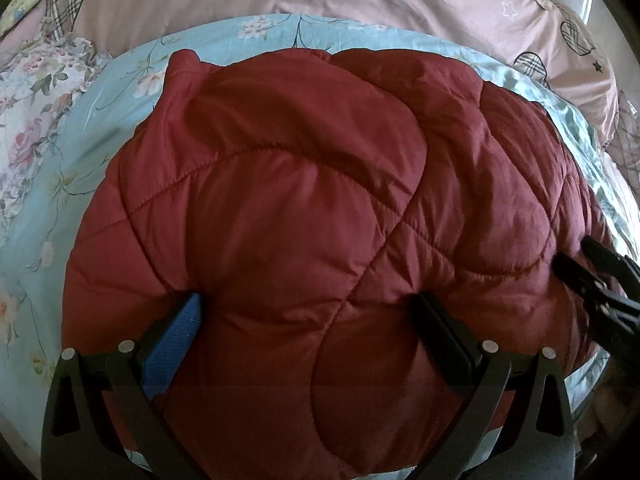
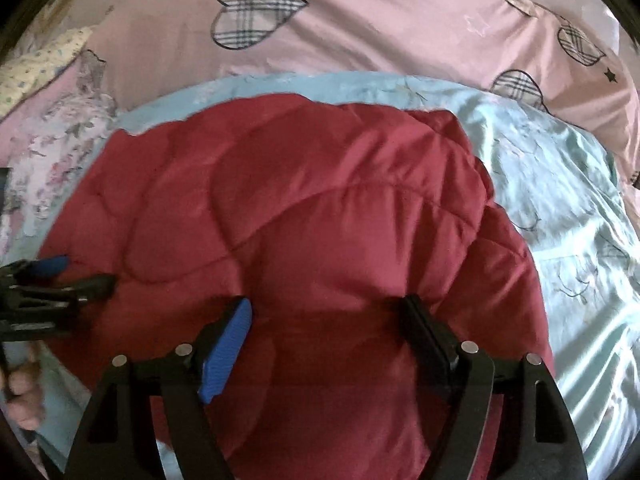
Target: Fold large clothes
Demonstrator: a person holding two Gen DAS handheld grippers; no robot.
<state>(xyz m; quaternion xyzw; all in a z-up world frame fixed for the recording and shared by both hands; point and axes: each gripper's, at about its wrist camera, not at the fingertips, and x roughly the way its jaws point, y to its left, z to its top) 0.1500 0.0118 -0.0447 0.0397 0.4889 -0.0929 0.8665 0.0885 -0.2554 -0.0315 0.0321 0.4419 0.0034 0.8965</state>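
Big puffy dark-red quilted jacket, folded into a rounded bundle, lying flat on the light-blue floral sheet.

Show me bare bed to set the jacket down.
Freest: light blue sheet right of the red jacket, bordered by the pink duvet behind. A narrower strip lies left, by the floral pillow. The middle is crowded by jacket and both grippers.

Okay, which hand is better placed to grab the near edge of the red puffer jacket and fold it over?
Probably either: the left gripper and the right gripper both stand open over the red jacket near its near edge.
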